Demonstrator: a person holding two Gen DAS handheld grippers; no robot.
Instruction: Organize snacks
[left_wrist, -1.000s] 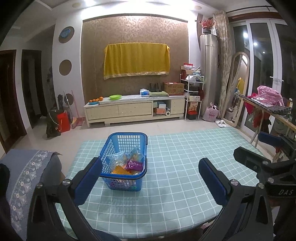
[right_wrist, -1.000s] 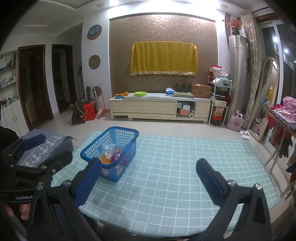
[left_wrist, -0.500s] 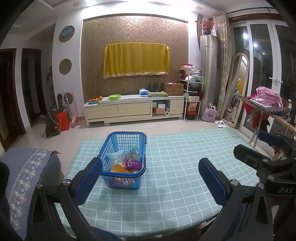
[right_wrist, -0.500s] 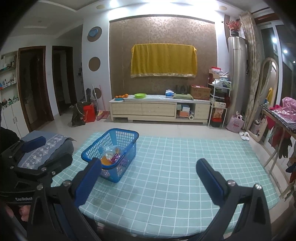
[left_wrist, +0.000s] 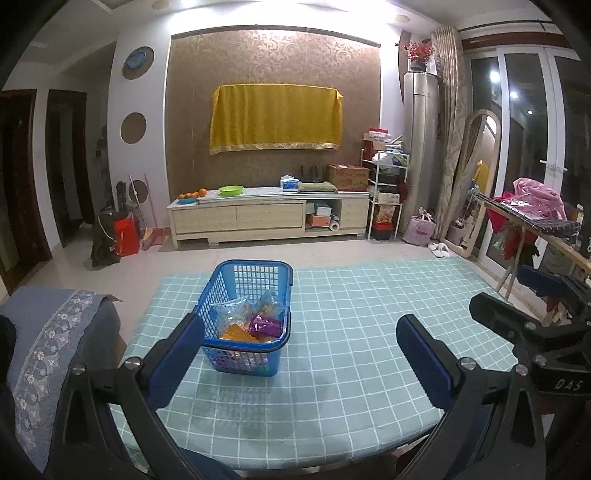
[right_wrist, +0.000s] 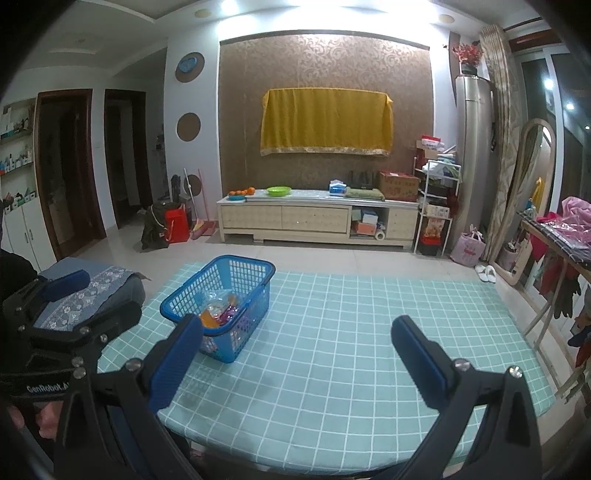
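A blue plastic basket (left_wrist: 246, 273) stands on the table with the green checked cloth (left_wrist: 351, 306). It holds several snack packets (left_wrist: 255, 323), among them an orange one, a purple one and clear ones. It also shows in the right wrist view (right_wrist: 221, 291). My left gripper (left_wrist: 299, 363) is open and empty, held above the table's near edge, just short of the basket. My right gripper (right_wrist: 295, 363) is open and empty, to the right of the basket. Each gripper shows at the edge of the other's view.
A chair with a grey patterned cover (left_wrist: 51, 350) stands at the table's left. A drying rack with clothes (left_wrist: 532, 218) is at the right. A TV cabinet (left_wrist: 269, 218) is against the far wall, beyond open floor.
Both grippers have drawn back slightly from the table and risen a little. The basket looks a bit farther away. Both stay open.
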